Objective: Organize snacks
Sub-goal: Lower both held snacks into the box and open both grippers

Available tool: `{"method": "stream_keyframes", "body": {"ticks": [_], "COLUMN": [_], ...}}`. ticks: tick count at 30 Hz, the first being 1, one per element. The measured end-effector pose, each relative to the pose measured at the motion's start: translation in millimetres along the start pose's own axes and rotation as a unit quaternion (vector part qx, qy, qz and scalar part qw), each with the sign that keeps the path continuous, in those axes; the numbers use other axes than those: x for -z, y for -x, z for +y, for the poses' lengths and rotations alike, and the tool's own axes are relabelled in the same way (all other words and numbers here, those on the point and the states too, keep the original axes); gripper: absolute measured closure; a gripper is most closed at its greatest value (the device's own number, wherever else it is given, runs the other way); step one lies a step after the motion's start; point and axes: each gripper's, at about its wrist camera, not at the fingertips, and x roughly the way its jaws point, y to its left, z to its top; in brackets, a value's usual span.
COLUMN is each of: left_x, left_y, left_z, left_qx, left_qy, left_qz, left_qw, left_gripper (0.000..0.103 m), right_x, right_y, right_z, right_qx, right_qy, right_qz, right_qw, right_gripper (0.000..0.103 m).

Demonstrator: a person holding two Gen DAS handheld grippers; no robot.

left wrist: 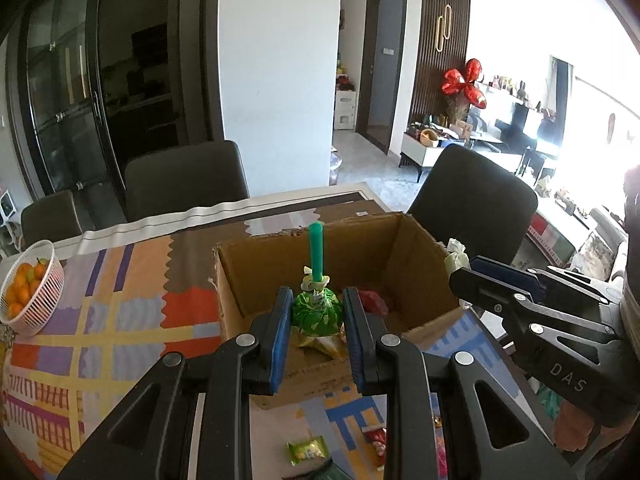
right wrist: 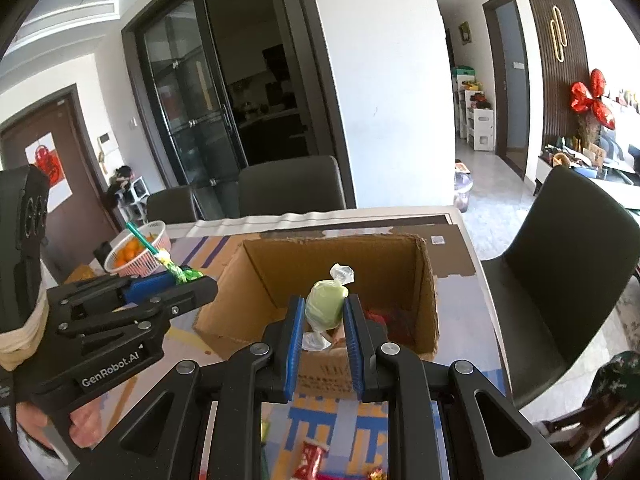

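Both grippers carry one snack each, above the near edge of the cardboard box (left wrist: 404, 256), centre of both views. The left gripper (left wrist: 316, 320) has its blue pads clamped on a green-wrapped lollipop (left wrist: 317, 310), squeezing the round head so the teal stick points straight up, clear of the pads. The right gripper (right wrist: 325, 316) is clamped on a pale green wrapped candy (right wrist: 325, 302), gripped across the body so the twisted clear ends poke out above and below. In the left wrist view the right gripper sits at the right edge with the candy just showing at its tip.

The box is open-topped on the patterned tablecloth (left wrist: 120, 300), with red and yellow wrappers already at the bottom, so it looks like the collection bin. Judging by this, the step is carry-to-drop; neither snack is released yet.

Loose snacks remain at lower centre: a green packet (left wrist: 307, 450) and a red wrapper (right wrist: 314, 460). A white basket of oranges (left wrist: 28, 288) sits at mid-left, untouched.
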Motion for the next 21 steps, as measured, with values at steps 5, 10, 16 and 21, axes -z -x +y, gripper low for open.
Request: {"method": "stream_keyframes", "body": {"ticks": [5,10,16,21], "left_x": [-2.6,-4.6,-0.6,5.5], "left_y": [-22.0,-40.1,-38.3,-22.1], "left_z": [3.8,3.8,3.5,-2.9], "left_qx": [0.000,-0.006,-0.023,-0.030], "left_qy": [0.002,0.003,0.008,-0.001], "left_qz": [0.017,0.031,0.030,0.020], "left_qw": [0.9999,0.9995,0.9992,0.9993], "left_gripper": [0.077,0.077,0.058,0.053], "right_x": [-1.8,-2.8,-1.1,3.0], "right_y": [-20.2,-36.2,-44.5,-34.0], "right_z": [-5.7,-9.5,-15.5,-15.3], "right_qx": [0.001,0.006,0.020,0.029], "right_qy": [0.004,0.009,-0.006,0.003], "right_qz": [0.016,0.028,0.039,0.034], "right_qw": [1.000,1.000,0.999,0.999], "right_gripper": [0.082,0.082,0.073,0.070]}}
